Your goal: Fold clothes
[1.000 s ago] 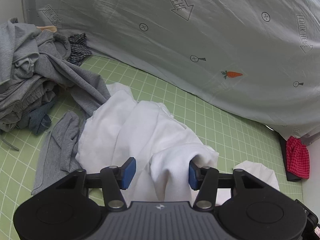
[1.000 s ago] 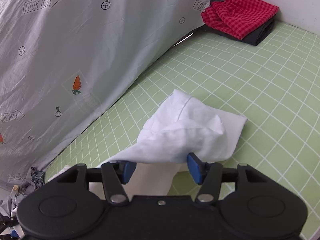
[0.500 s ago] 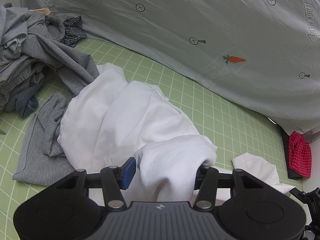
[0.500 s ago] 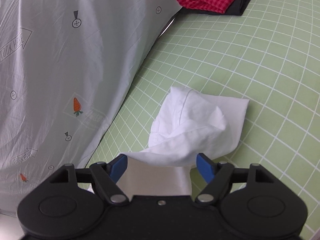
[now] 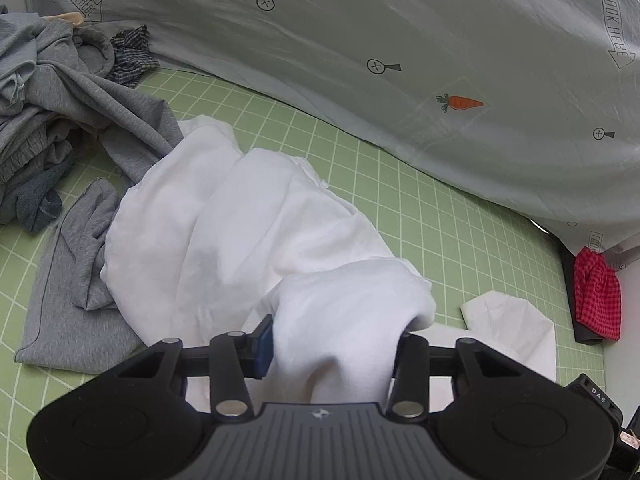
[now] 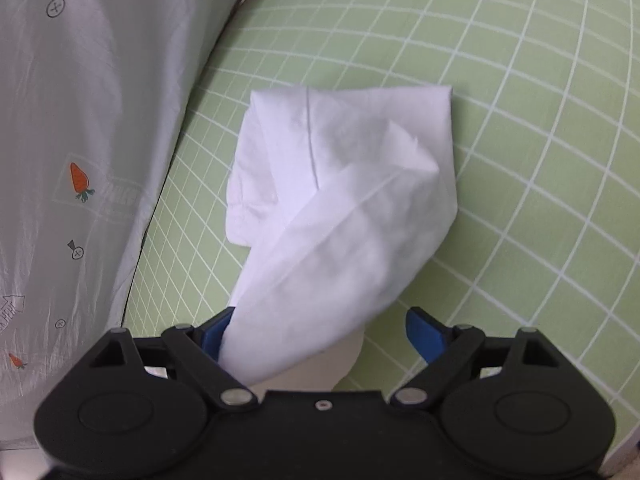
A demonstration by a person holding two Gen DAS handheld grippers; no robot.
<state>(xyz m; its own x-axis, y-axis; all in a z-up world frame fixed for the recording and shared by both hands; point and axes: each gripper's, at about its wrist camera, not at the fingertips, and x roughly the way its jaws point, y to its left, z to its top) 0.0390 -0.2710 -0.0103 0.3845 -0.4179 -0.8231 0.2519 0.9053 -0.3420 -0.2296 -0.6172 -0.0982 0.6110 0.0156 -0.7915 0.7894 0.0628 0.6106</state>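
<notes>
A white garment (image 5: 240, 224) lies crumpled on the green grid mat (image 5: 460, 240). In the left wrist view my left gripper (image 5: 332, 344) is open, and a raised fold of the white cloth sits between its blue pads (image 5: 264, 340), hiding the right pad. In the right wrist view my right gripper (image 6: 324, 334) is open wide. Another part of the white garment (image 6: 348, 200) drapes up between its fingers, against the left pad (image 6: 214, 330). The right pad (image 6: 424, 336) is clear of the cloth.
A pile of grey clothes (image 5: 52, 128) lies at the left, with a grey piece (image 5: 68, 280) flat beside the white garment. A pale printed sheet (image 5: 400, 40) (image 6: 80, 120) hangs along the back. A red checked cloth on a dark item (image 5: 596, 296) lies at the far right.
My left gripper has moved forward and down into the white fold, which now covers its right pad. My right gripper has opened wider and tilted down over the cloth.
</notes>
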